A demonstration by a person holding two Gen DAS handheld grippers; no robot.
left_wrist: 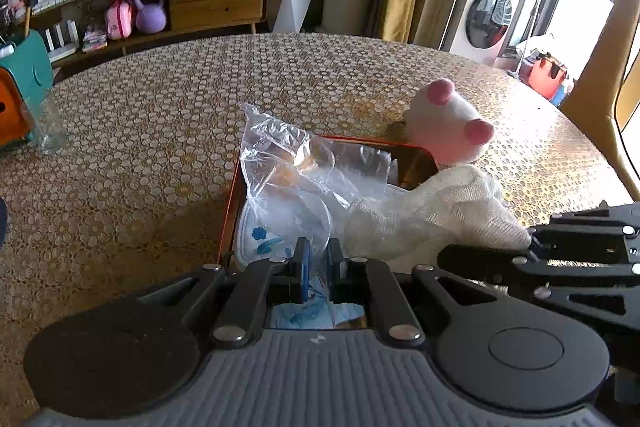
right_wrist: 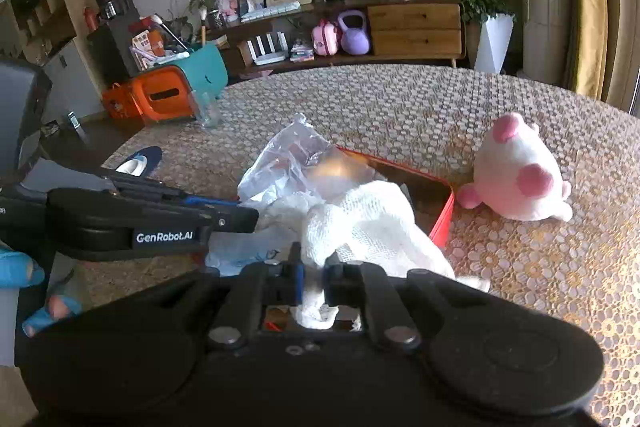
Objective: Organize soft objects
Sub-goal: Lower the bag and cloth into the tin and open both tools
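A red-rimmed box sits on the round table. A clear plastic bag with blue-printed white items lies in its left part. My left gripper is shut on this bag. A white mesh cloth drapes over the box's right side. My right gripper is shut on the cloth; its body also shows in the left wrist view. A white and pink plush toy lies on the table right of the box.
The table has a lace-patterned cover. A clear glass stands at its far left edge beside orange and teal bins. A yellow chair stands at the right. A sideboard is behind.
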